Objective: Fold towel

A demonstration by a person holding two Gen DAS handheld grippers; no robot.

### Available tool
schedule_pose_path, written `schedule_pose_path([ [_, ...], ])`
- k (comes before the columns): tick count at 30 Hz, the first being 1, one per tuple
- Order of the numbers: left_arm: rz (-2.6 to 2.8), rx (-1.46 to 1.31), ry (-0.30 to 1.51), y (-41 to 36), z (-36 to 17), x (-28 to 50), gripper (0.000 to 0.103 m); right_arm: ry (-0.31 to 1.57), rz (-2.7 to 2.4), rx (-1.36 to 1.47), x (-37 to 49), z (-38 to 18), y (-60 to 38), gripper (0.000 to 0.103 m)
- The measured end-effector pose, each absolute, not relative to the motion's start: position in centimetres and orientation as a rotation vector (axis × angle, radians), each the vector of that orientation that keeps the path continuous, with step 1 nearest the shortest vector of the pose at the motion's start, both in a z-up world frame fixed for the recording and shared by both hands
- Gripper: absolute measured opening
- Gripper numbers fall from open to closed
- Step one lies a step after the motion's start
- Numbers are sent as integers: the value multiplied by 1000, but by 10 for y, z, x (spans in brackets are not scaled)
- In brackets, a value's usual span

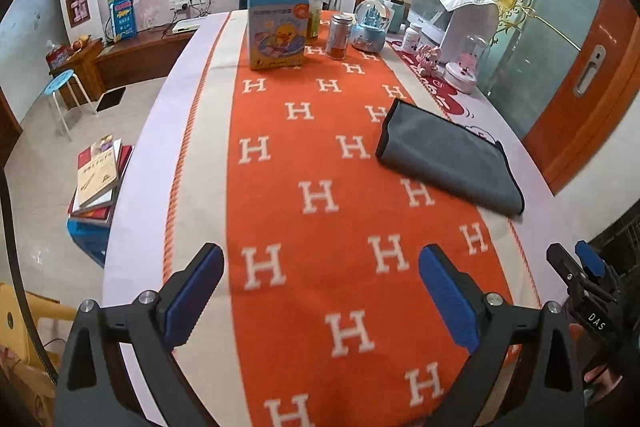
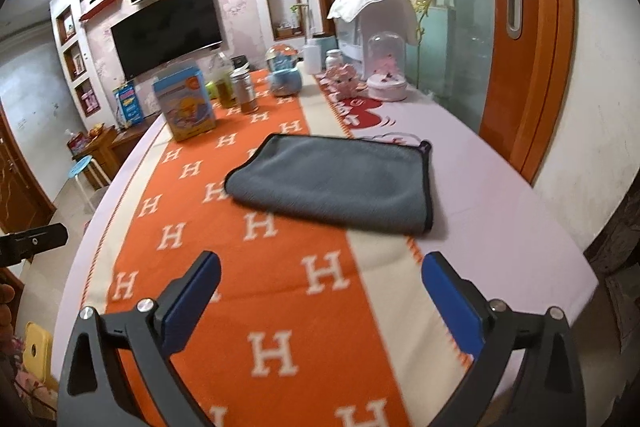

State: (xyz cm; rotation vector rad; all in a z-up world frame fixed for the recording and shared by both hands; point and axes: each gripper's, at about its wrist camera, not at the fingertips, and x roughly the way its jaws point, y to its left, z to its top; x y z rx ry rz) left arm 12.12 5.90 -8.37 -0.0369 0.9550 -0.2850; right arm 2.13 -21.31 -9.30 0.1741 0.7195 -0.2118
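Note:
A grey towel [image 1: 448,157] with dark edging lies folded flat on the right side of the table, half on the orange runner [image 1: 320,195] with white H letters. It also shows in the right wrist view [image 2: 336,183], ahead of the gripper. My left gripper [image 1: 320,267] is open and empty above the runner, near the table's front, well short of the towel. My right gripper [image 2: 320,275] is open and empty, also short of the towel. The right gripper also shows at the right edge of the left wrist view [image 1: 580,267].
At the table's far end stand a blue duck box [image 1: 278,27], a bottle [image 1: 314,11], a spice jar [image 1: 340,37], a snow globe [image 1: 370,27], a white appliance [image 1: 452,19] and glass-domed ornaments [image 1: 466,63]. A stool [image 1: 60,87] and stacked books [image 1: 100,179] are on the floor at the left.

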Motion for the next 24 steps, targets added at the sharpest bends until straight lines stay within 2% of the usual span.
schedule_pose_path([
  [7, -261, -71, 989, 76, -81, 84, 98, 776, -148, 177, -1, -92, -186, 101],
  [11, -247, -105, 1011, 79, -79, 67, 101, 816, -85, 170, -7, -89, -177, 101],
  [24, -137, -142, 1013, 54, -49, 44, 102, 850, 111, 66, -10, -35, -165, 103],
])
